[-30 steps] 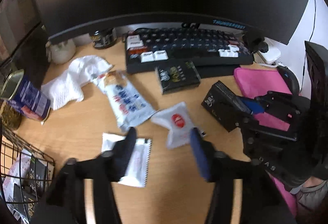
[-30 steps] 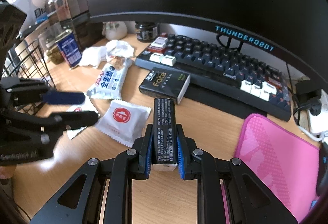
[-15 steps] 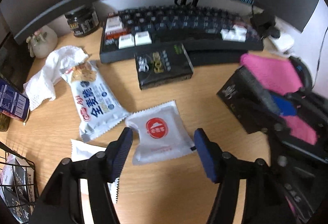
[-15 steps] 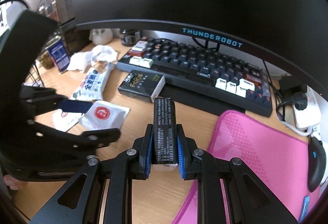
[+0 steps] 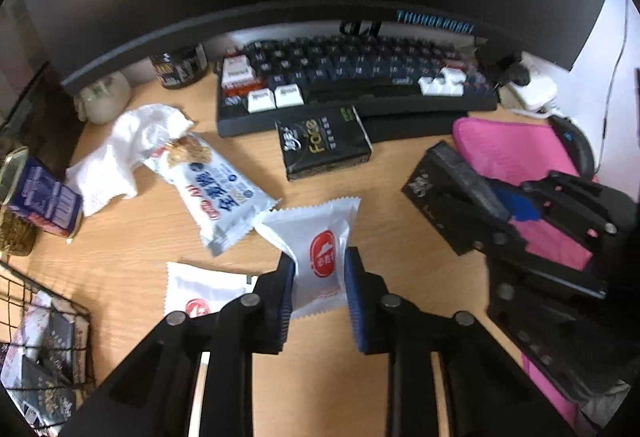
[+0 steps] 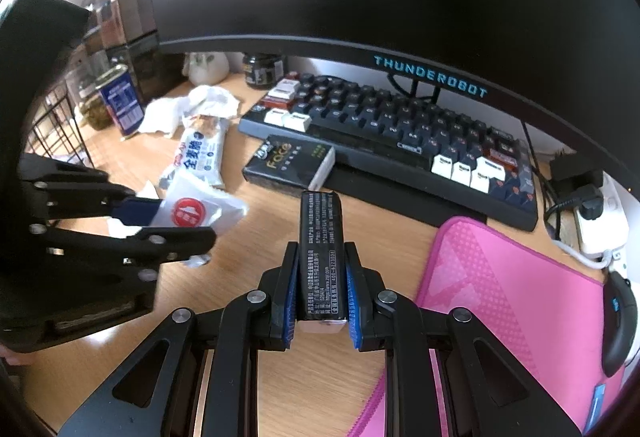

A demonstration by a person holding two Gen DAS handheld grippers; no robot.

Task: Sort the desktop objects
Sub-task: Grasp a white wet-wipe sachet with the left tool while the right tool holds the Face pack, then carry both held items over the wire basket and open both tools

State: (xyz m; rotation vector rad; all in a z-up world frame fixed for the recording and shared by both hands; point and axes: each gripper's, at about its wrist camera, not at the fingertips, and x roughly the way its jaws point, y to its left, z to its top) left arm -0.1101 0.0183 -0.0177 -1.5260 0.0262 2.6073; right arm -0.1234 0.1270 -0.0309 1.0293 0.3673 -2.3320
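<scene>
A white snack packet with a red logo (image 5: 320,237) stands tilted up off the wooden desk between the blue pads of my left gripper (image 5: 320,265). The jaws are closing and the pads press its sides. The right wrist view shows the same packet (image 6: 192,211) in the left gripper (image 6: 160,221). My right gripper (image 6: 322,257) is shut on a narrow black tissue pack (image 6: 320,229) held lengthwise above the desk. A second white packet (image 5: 200,289), a blue-and-white biscuit bag (image 5: 216,185) and a black "Face" pack (image 5: 324,145) lie on the desk.
A black wire basket (image 5: 40,317) with packets sits at the left edge beside a blue can (image 5: 40,197). A crumpled white tissue (image 5: 128,145) lies behind the biscuit bag. A keyboard (image 6: 400,129) sits under the monitor; a pink mouse mat (image 6: 500,297) and mouse (image 6: 618,329) are to the right.
My left gripper moved over the red-logo packet and its jaws closed from wide apart onto it, tipping it up. The right gripper kept its hold on the black pack.
</scene>
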